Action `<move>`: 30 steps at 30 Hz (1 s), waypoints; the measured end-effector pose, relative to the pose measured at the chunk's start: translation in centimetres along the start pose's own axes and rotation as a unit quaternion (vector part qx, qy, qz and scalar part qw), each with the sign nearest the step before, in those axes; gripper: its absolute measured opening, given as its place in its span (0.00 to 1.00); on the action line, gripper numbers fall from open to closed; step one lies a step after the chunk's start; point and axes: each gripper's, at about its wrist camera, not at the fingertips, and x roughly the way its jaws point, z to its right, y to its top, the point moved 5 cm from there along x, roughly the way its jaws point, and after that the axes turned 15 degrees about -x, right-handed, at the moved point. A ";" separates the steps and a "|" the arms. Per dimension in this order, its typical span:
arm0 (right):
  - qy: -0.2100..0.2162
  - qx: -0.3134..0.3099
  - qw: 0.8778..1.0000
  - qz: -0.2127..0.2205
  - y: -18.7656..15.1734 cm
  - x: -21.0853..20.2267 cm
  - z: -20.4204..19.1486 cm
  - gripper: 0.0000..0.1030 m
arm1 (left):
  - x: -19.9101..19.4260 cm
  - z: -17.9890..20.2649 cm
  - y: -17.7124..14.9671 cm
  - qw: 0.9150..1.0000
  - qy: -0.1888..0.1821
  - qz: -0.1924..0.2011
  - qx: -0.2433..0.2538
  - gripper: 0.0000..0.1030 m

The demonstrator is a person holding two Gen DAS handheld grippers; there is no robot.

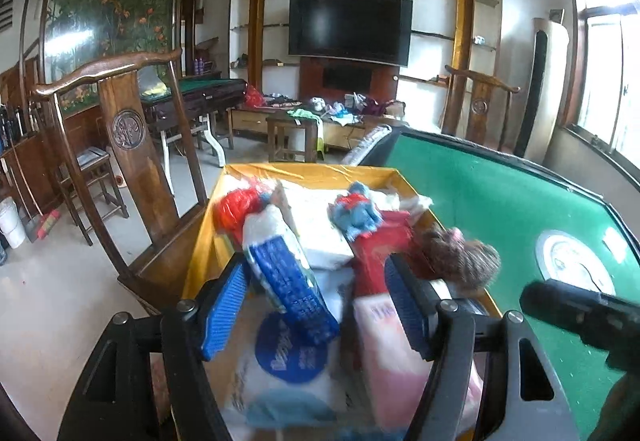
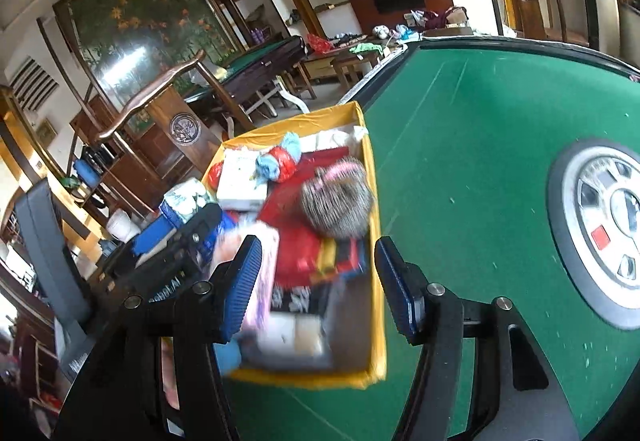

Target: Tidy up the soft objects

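Observation:
A yellow box [image 1: 208, 229] [image 2: 374, 217] on the green table's left edge holds several soft things: a blue-and-white tissue pack [image 1: 286, 273], a white pack with a blue circle [image 1: 288, 365], a pink pack [image 1: 384, 353] [image 2: 260, 273], red bags [image 1: 380, 253] [image 2: 296, 241], a brown knitted hat [image 1: 464, 257] [image 2: 336, 205] and a blue-red cloth [image 1: 356, 209] [image 2: 276, 161]. My left gripper [image 1: 316, 313] is open just above the box, the tissue pack loose between its fingers. My right gripper [image 2: 316, 289] is open above the box's near right corner, empty.
The green felt table [image 1: 500, 197] [image 2: 480, 161] spreads right of the box, with a round centre hub [image 2: 604, 225] [image 1: 572, 265]. A wooden chair [image 1: 132, 145] [image 2: 172, 121] stands against the table's left side. The right gripper's body [image 1: 584, 313] shows at the left view's right.

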 end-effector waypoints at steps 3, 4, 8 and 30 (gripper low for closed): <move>-0.019 -0.021 0.999 0.014 -1.7 -1.2 -0.2 0.58 | -2.0 0.5 -0.2 1.000 -0.009 0.027 0.000 0.68; -0.029 -0.030 0.999 0.023 -2.0 -1.6 -0.3 0.58 | -2.4 0.6 -0.1 0.999 -0.004 0.035 0.002 0.73; -0.061 -0.082 0.994 0.040 -2.6 -2.9 -1.0 0.58 | -3.2 1.0 -0.1 0.999 0.013 0.042 0.000 0.79; -0.059 -0.080 0.994 0.038 -5.6 -5.1 -0.6 0.58 | -5.4 -0.2 -2.3 0.994 0.105 -0.004 0.025 0.79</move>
